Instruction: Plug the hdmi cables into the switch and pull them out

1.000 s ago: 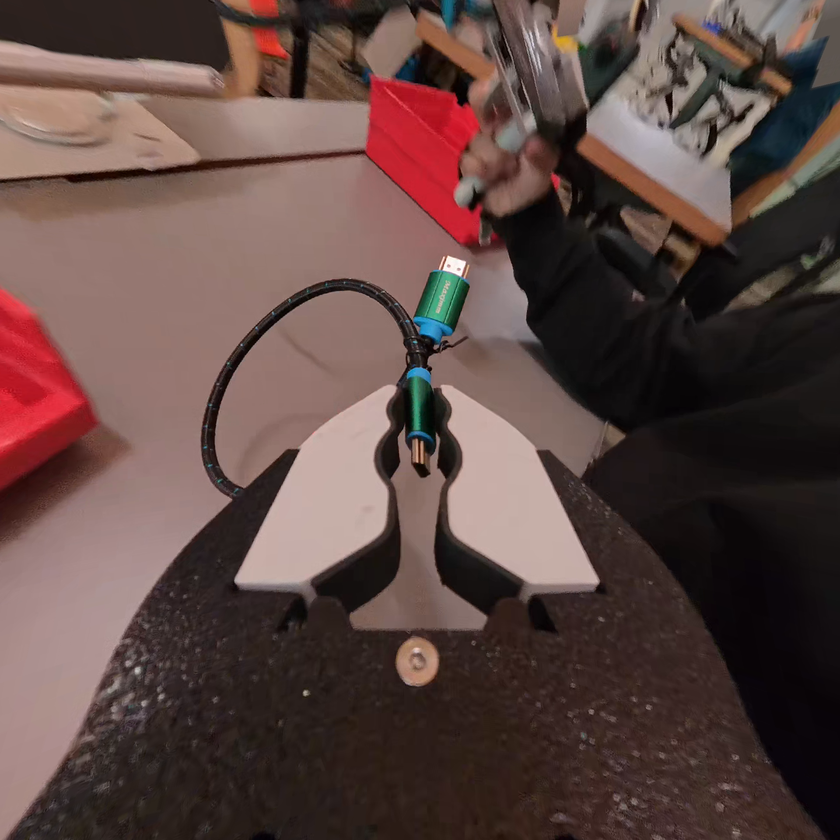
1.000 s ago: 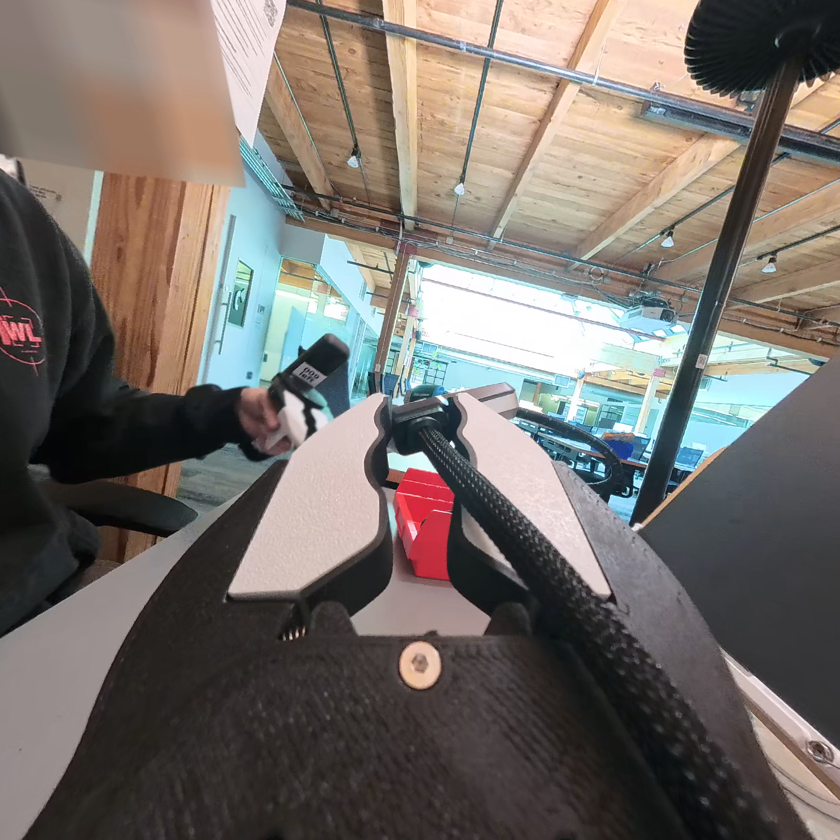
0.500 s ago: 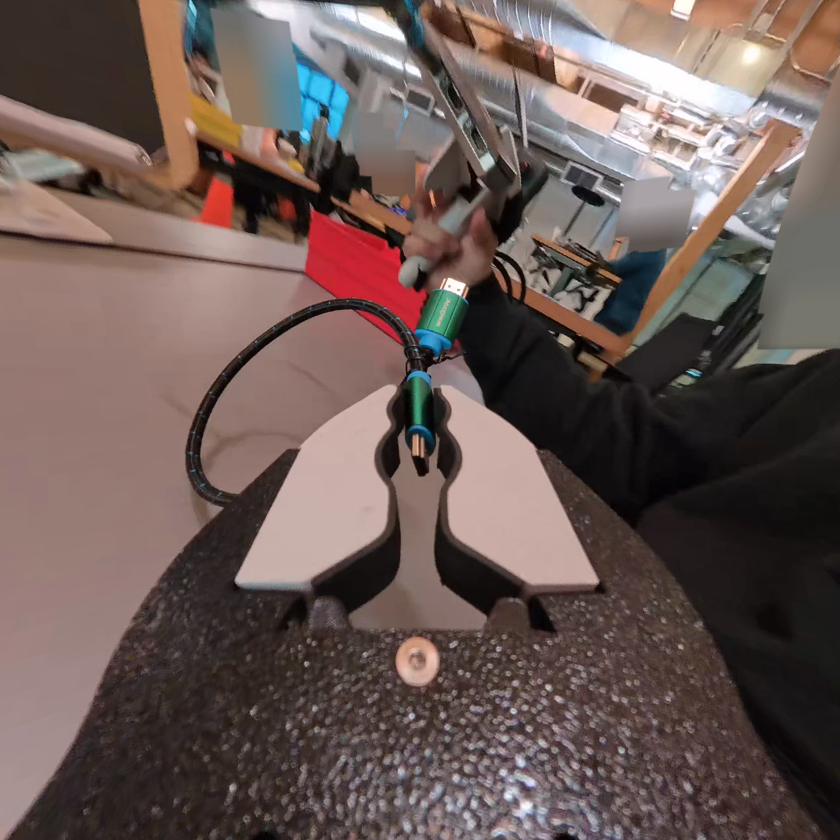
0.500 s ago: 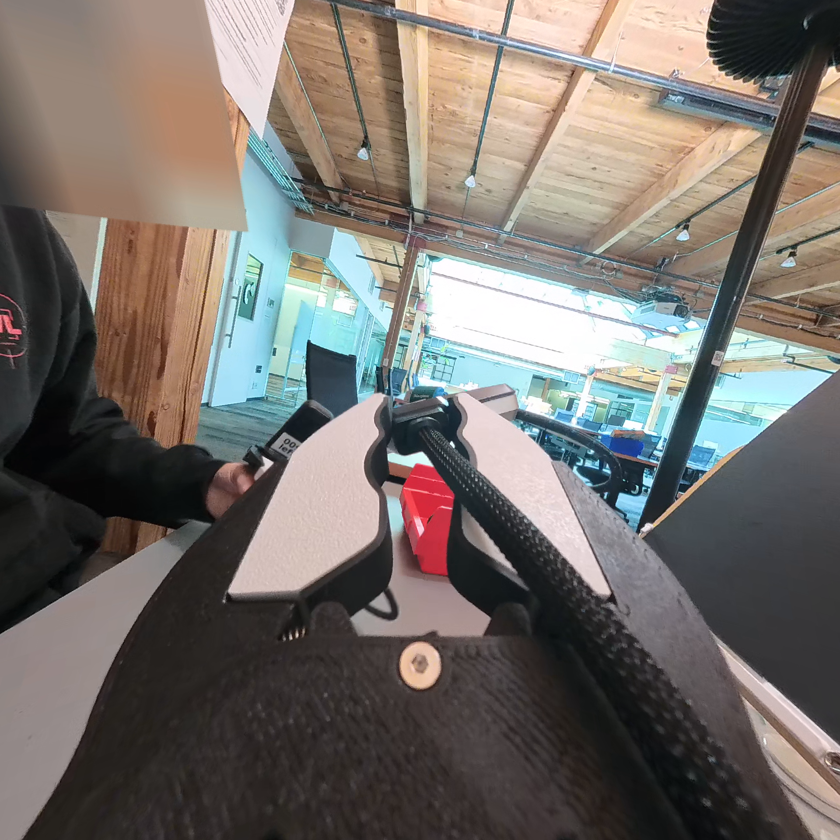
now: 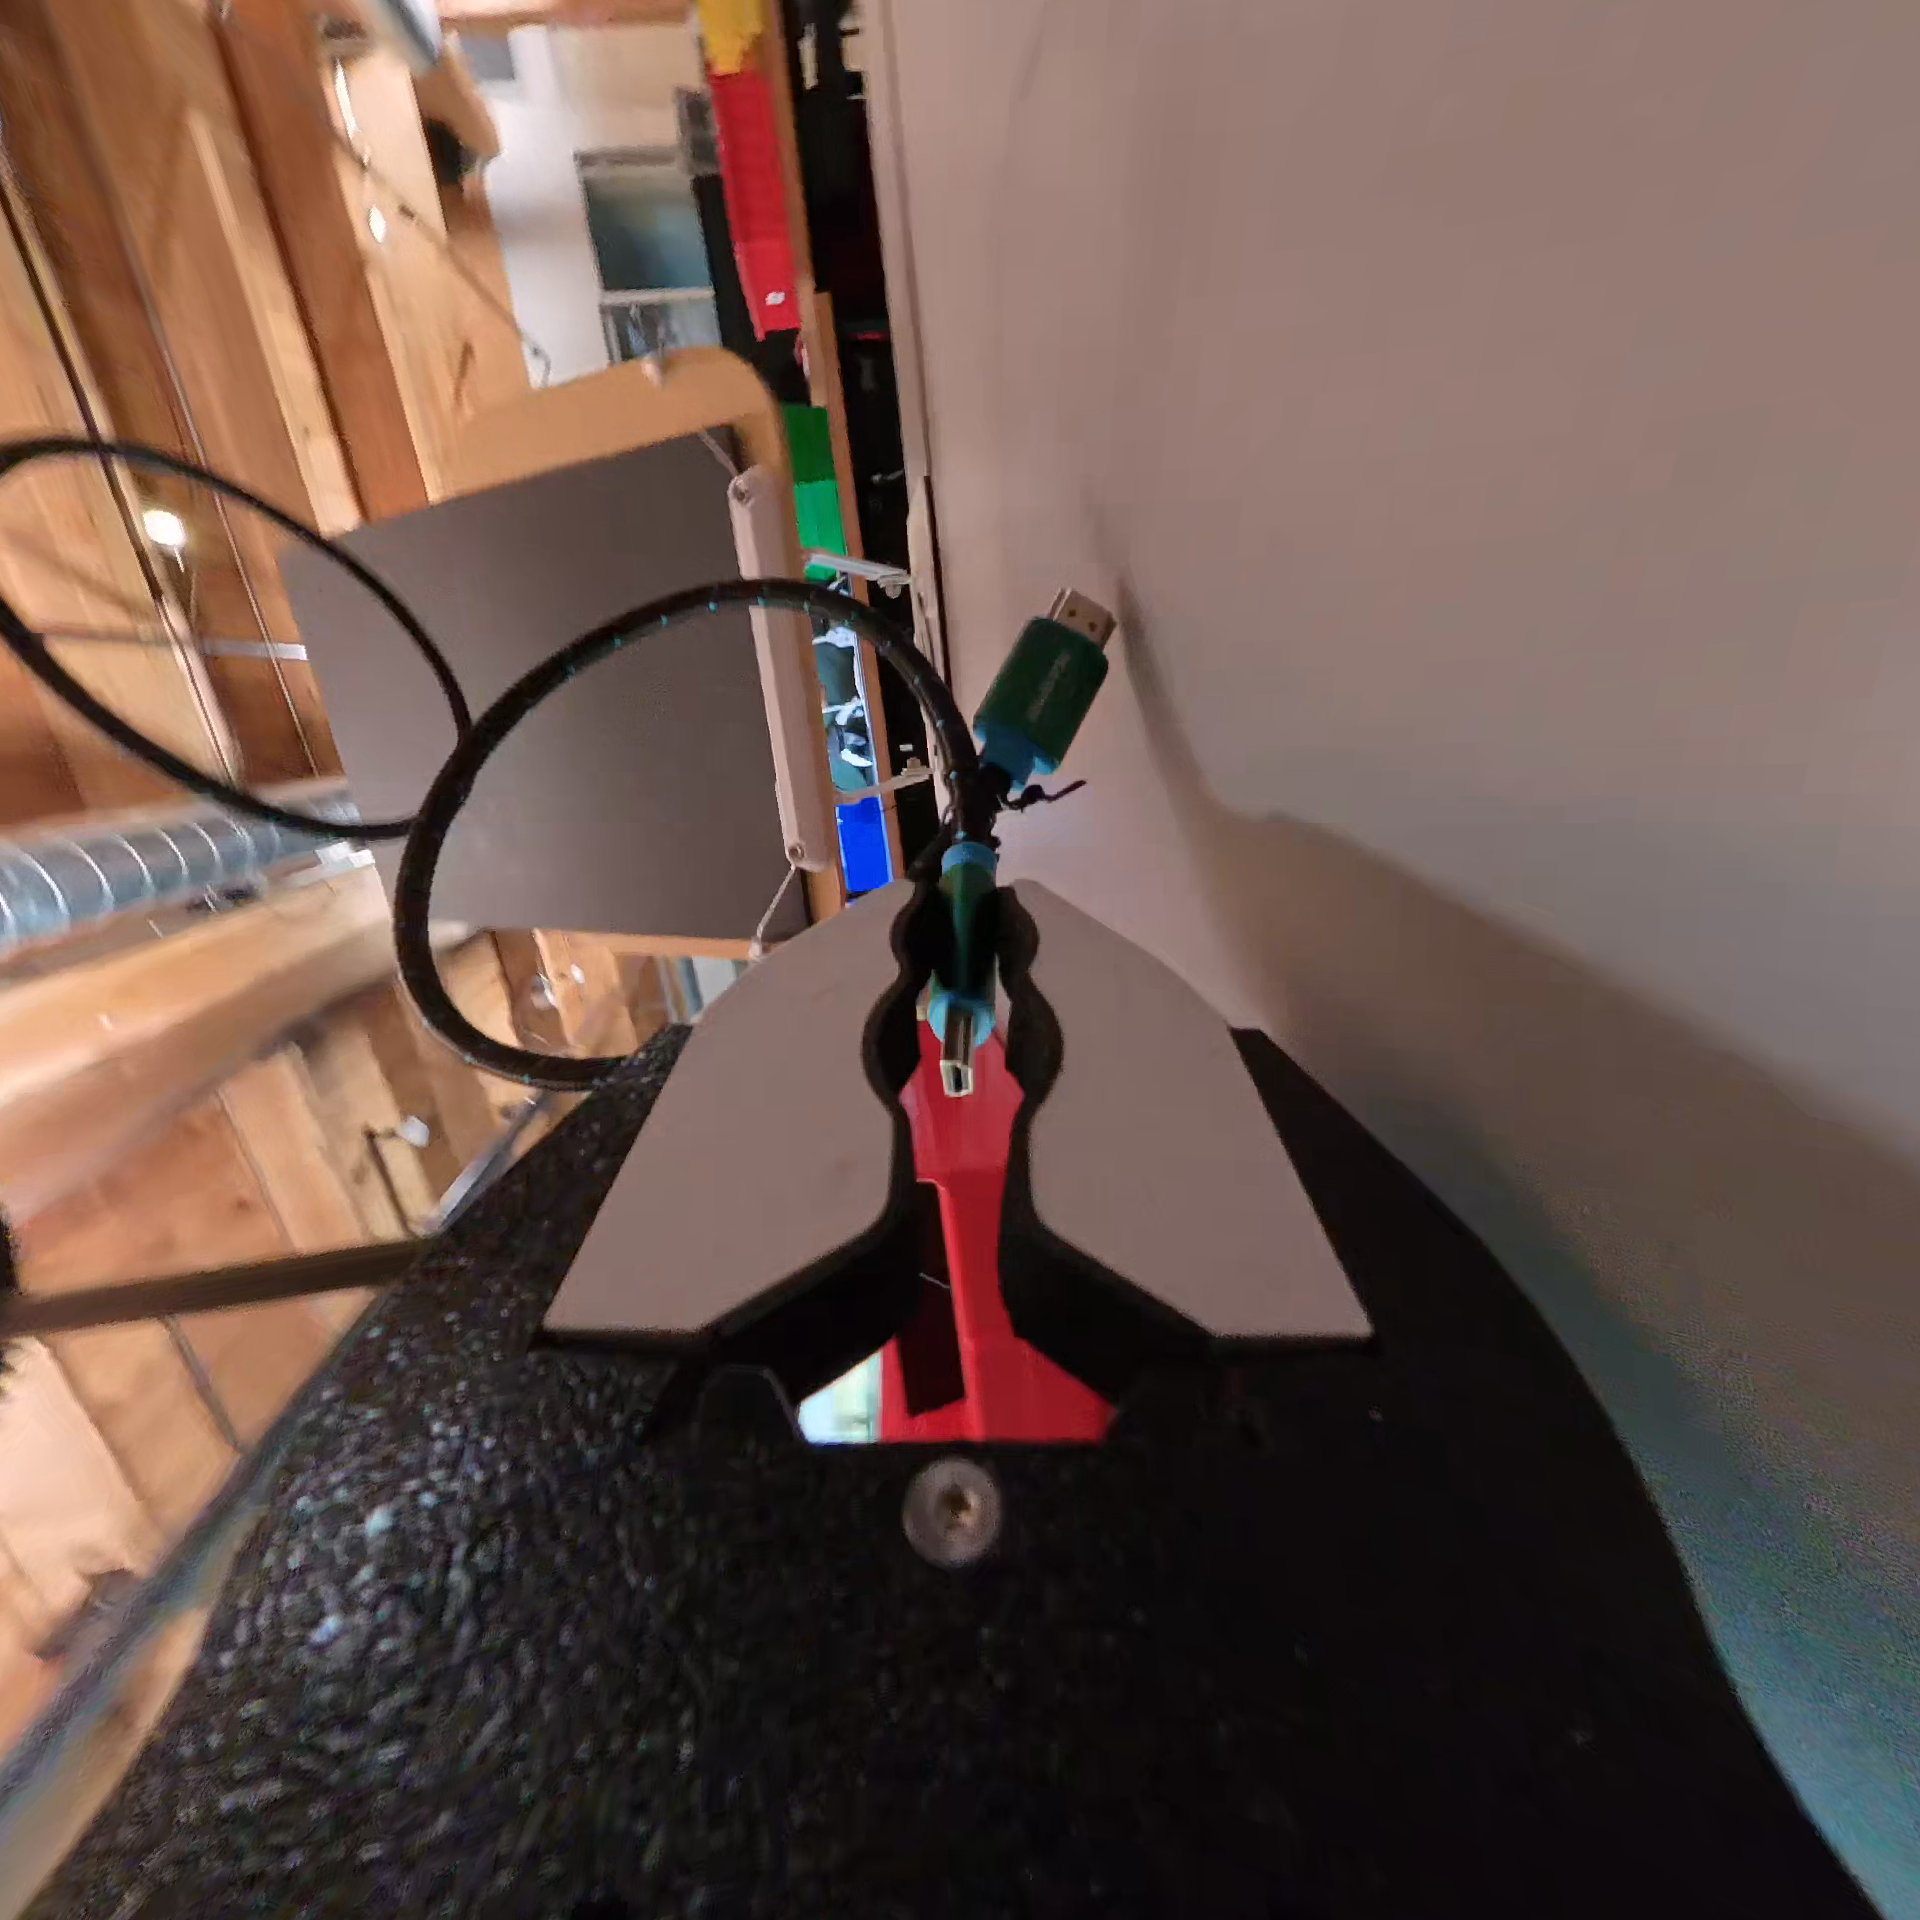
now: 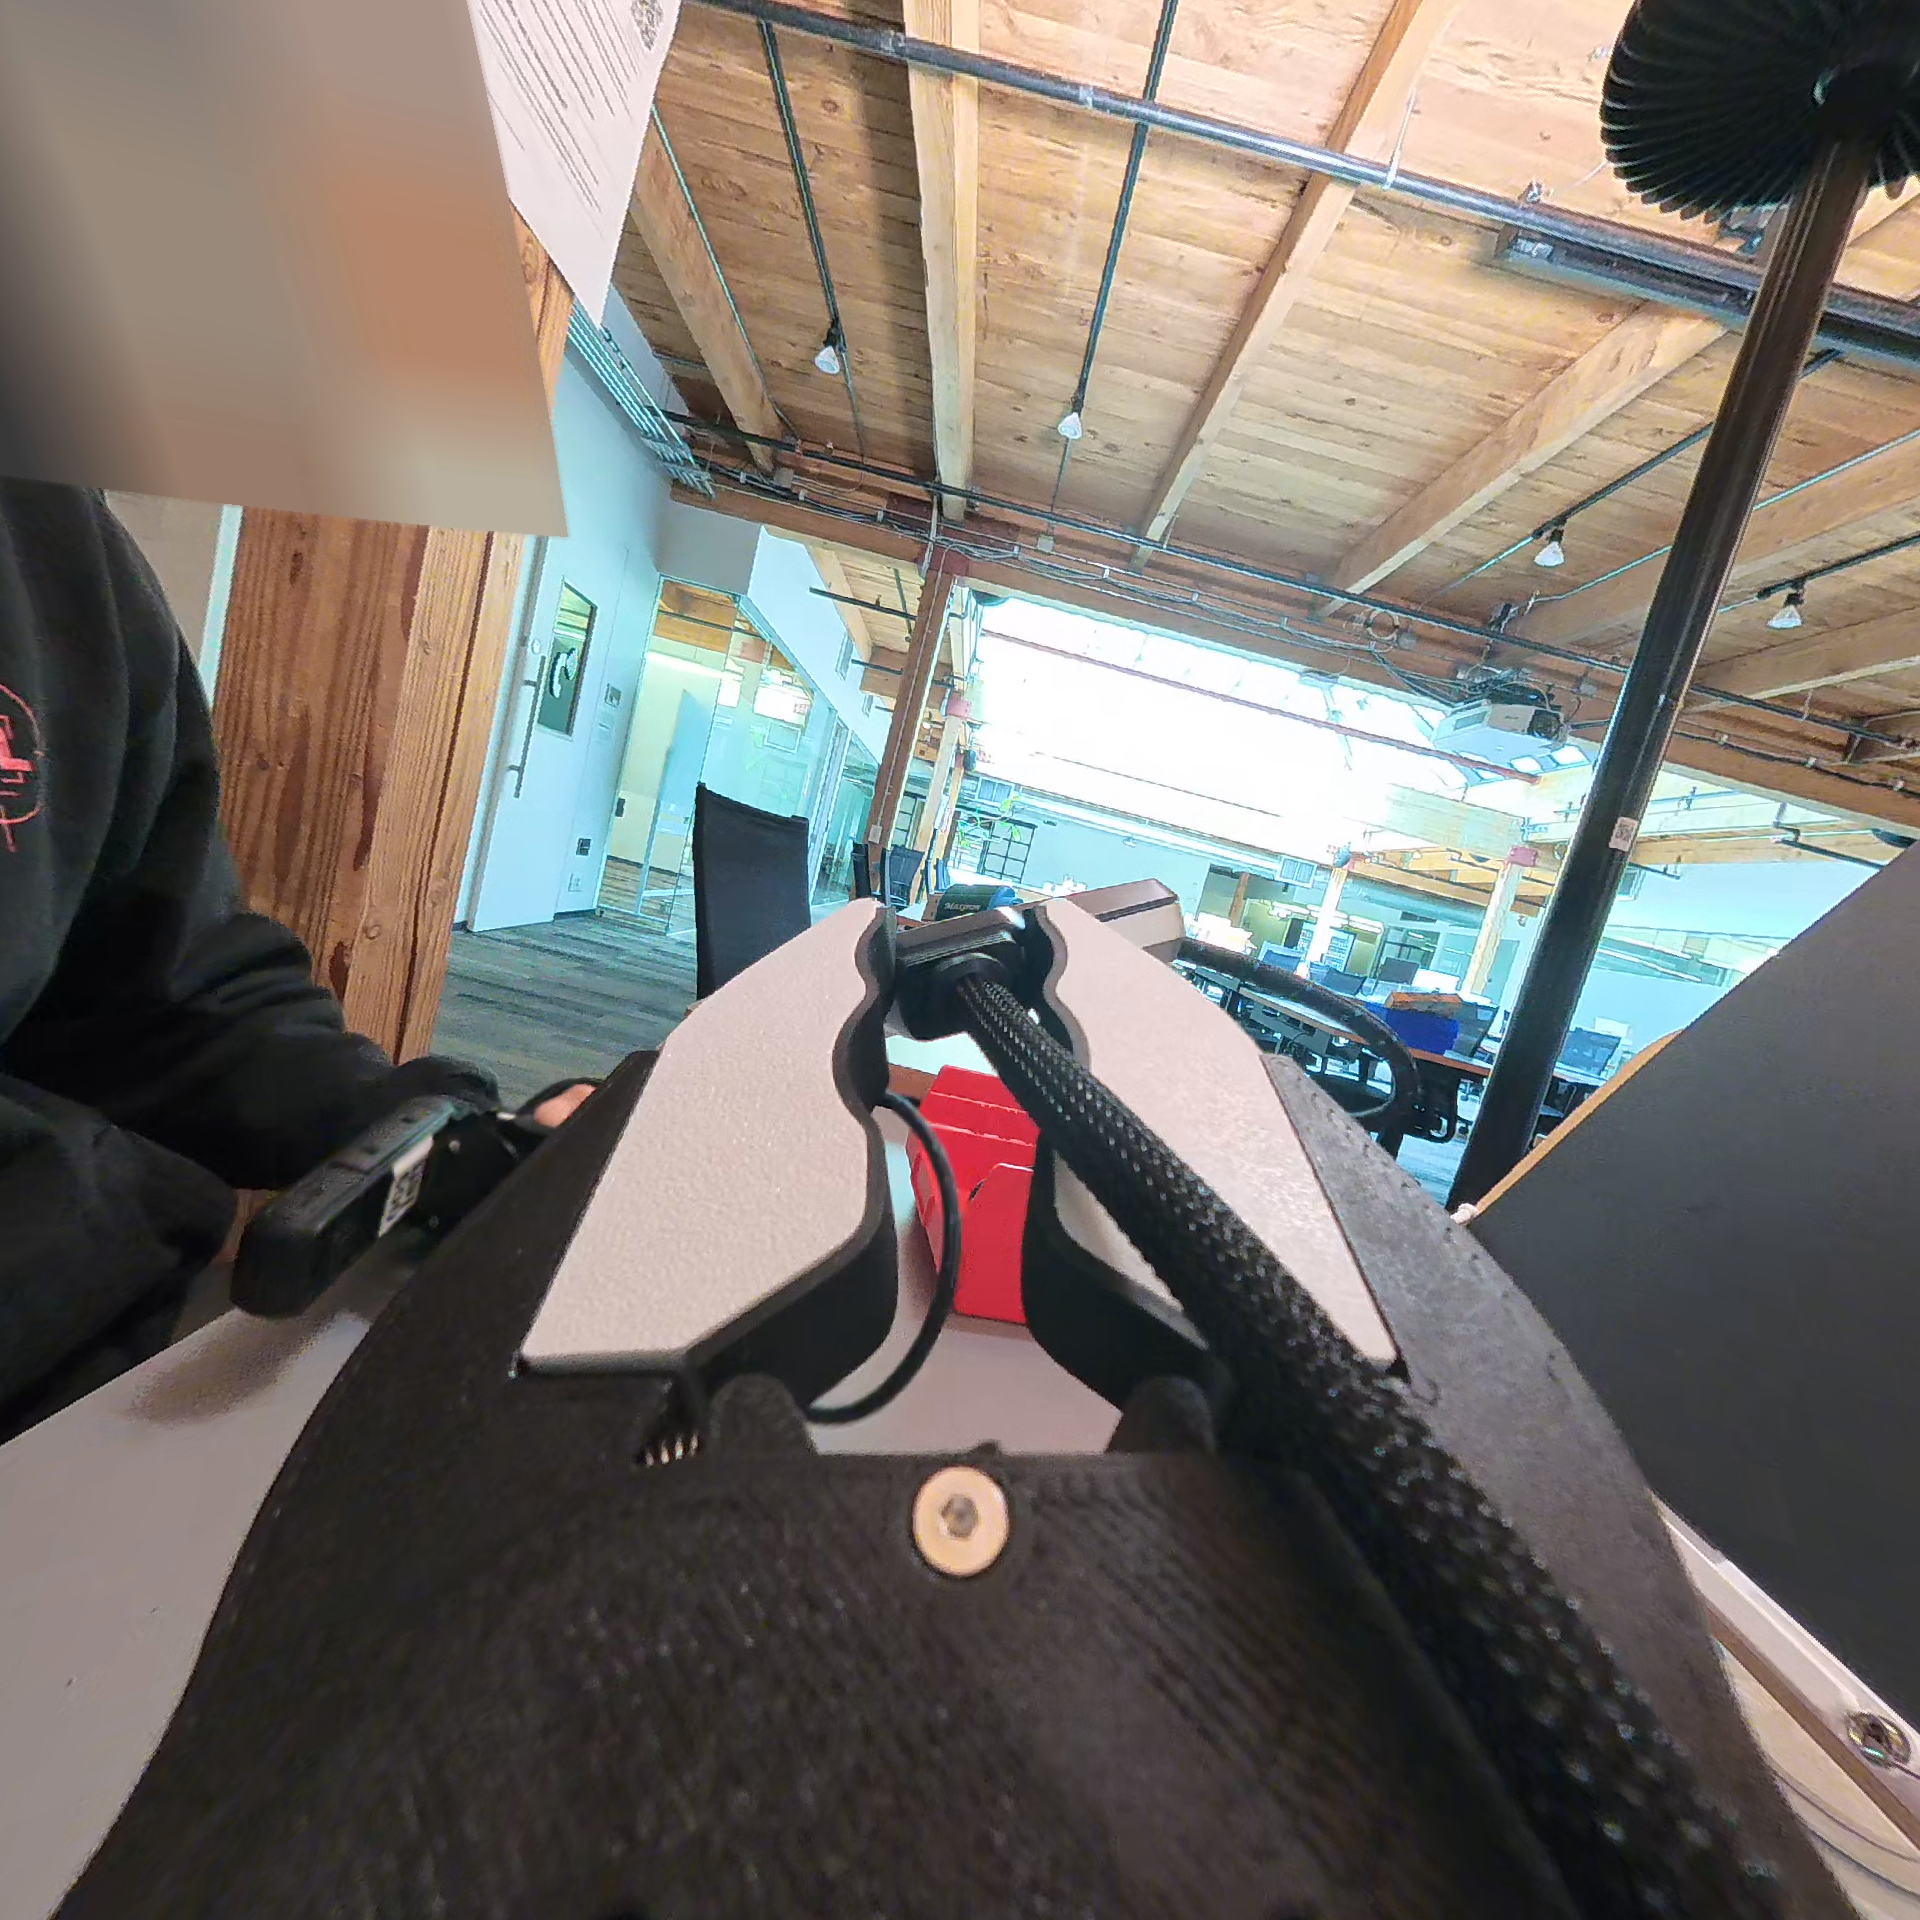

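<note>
My left gripper [image 5: 961, 904] is shut on a green HDMI plug [image 5: 961, 961] with blue collars, its metal tip pointing back at the camera. Its braided black cable [image 5: 457, 790] loops left and ends in a free green plug [image 5: 1042, 686]. This view is rolled, so the grey table [image 5: 1455, 520] stands on the right. My right gripper [image 6: 961, 920] is shut on a black HDMI plug [image 6: 951, 961] whose thick braided cable [image 6: 1195, 1195] runs back over the right finger. A small grey-brown box [image 6: 1132, 902], perhaps the switch, sits just past the fingertips; I cannot tell if they join.
A red bin [image 6: 977, 1174] stands on the table beyond the right gripper and shows between the left fingers [image 5: 966, 1247]. The person's black sleeve [image 6: 125, 1039] and the left gripper's handle [image 6: 343, 1216] are at the left. A black pole [image 6: 1662, 665] and a dark panel [image 6: 1714, 1247] stand at the right.
The left gripper has rolled about a quarter turn and dropped from raised to near the table, still holding the green plug. The right gripper has hardly moved.
</note>
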Motion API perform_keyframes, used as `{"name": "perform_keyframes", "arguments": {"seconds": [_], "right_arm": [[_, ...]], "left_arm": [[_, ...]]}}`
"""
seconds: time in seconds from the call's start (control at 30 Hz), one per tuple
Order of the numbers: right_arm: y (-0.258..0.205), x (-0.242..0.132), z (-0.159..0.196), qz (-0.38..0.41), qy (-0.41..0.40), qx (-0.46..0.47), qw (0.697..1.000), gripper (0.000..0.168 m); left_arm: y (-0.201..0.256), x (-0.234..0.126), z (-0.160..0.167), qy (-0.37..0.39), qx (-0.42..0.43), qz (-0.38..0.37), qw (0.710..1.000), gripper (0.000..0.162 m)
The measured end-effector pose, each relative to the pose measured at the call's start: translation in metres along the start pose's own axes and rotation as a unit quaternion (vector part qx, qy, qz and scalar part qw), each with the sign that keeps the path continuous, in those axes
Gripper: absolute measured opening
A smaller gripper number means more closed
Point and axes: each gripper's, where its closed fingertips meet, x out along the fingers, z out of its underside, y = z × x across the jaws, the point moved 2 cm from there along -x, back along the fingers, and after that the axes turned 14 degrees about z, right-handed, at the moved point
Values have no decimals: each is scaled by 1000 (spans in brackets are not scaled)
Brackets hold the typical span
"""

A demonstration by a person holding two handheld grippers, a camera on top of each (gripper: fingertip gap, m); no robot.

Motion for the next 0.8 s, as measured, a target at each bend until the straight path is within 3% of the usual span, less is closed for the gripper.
{"name": "perform_keyframes", "arguments": {"seconds": [0.17,0.23,0.3,0.4,0.43,0.47,0.5,0.6,0.7,0.8], "right_arm": [[1,-2,-2,2,4,0,1000,25],[2,-3,-3,3,4,0,1000,25],[2,-4,-4,2,7,-1,1000,25],[3,-6,-7,5,10,-2,1000,25],[3,-7,-8,6,10,-3,1000,25],[4,-8,-9,6,11,-4,1000,25],[4,-9,-9,7,12,-4,1000,25],[4,-9,-10,7,14,-3,1000,25],[3,-8,-8,4,11,-3,1000,25],[2,-7,-8,2,11,-2,1000,24]], "left_arm": [[-11,6,4,-15,131,-6,991,11],[-24,5,1,-15,208,-40,977,11],[-32,2,-8,9,283,-84,955,11],[-21,-1,-15,63,339,-82,935,12],[-20,-1,-13,65,348,-83,932,15],[-20,-1,-9,64,349,-81,931,29],[-19,0,-3,63,345,-64,934,42],[-17,0,13,80,300,-7,950,59],[-15,6,52,29,243,92,965,57],[-20,5,83,3,27,205,978,48]]}}
